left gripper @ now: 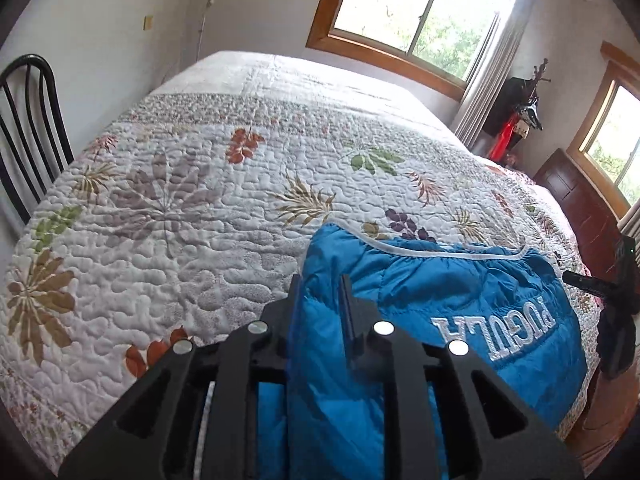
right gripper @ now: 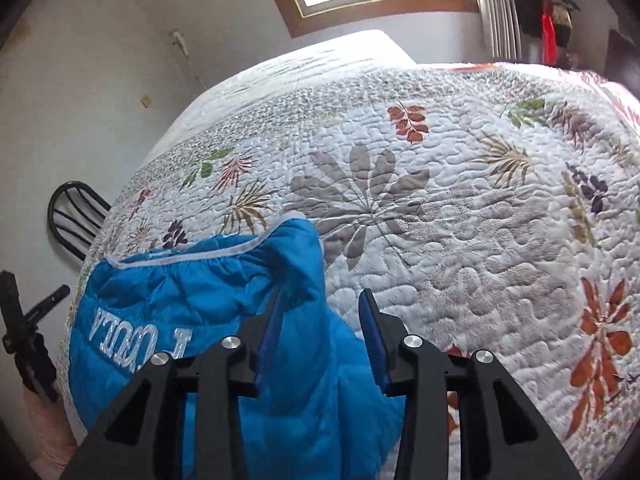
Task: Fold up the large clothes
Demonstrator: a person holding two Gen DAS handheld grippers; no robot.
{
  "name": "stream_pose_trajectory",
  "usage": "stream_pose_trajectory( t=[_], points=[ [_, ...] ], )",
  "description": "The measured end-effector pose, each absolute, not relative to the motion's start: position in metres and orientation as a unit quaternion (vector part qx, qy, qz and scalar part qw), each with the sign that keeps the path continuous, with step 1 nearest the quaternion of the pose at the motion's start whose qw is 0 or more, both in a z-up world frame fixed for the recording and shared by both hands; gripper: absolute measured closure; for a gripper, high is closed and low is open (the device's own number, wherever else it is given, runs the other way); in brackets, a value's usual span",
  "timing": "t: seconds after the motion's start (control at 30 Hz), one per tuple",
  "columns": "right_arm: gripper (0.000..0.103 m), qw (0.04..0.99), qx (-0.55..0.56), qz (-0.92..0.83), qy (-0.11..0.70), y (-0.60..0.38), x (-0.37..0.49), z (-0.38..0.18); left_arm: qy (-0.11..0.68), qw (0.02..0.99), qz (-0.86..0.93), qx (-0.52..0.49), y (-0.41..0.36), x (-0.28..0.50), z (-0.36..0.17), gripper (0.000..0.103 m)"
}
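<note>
A blue padded jacket (left gripper: 460, 292) with white trim and white lettering lies on the near edge of a bed. It also shows in the right wrist view (right gripper: 168, 304). My left gripper (left gripper: 322, 280) is shut on a fold of the jacket at its left end. My right gripper (right gripper: 322, 300) has its jaws a little apart around the jacket's right end, with blue cloth between them. The right gripper shows at the right edge of the left wrist view (left gripper: 600, 284), and the left gripper at the left edge of the right wrist view (right gripper: 28, 320).
The bed is covered by a white quilt (left gripper: 208, 200) with leaf prints. A black metal chair (left gripper: 28, 128) stands left of the bed. Windows (left gripper: 412, 4), a curtain (left gripper: 488, 80) and a dark wooden cabinet (left gripper: 580, 204) are on the far and right sides.
</note>
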State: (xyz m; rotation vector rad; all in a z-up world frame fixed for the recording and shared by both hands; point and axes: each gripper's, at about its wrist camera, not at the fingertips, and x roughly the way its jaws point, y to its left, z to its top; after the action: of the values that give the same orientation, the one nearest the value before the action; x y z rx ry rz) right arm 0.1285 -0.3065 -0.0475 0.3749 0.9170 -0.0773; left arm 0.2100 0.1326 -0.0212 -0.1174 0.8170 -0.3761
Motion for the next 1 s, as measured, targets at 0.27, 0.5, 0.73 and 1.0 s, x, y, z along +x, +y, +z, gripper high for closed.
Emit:
stream_pose_trajectory(
  t=[0.27, 0.5, 0.73, 1.0],
  points=[
    [0.068, 0.891, 0.091, -0.003, 0.445, -0.24, 0.071, -0.033, 0.392, 0.897, -0.204, -0.018, 0.101, 0.124, -0.03, 0.081],
    [0.069, 0.877, 0.092, -0.008, 0.471, -0.234, 0.063, -0.061, 0.419, 0.886, -0.198, -0.004, 0.091, 0.113, -0.065, 0.079],
    [0.071, 0.871, 0.113, -0.006, 0.479, -0.239, 0.065, -0.093, 0.412, 0.889, -0.198, 0.002, 0.093, 0.111, -0.084, 0.078],
    [0.072, 0.876, 0.092, -0.029, 0.472, -0.234, 0.057, -0.079, 0.404, 0.896, -0.182, 0.012, 0.087, 0.097, -0.069, 0.074]
  ],
)
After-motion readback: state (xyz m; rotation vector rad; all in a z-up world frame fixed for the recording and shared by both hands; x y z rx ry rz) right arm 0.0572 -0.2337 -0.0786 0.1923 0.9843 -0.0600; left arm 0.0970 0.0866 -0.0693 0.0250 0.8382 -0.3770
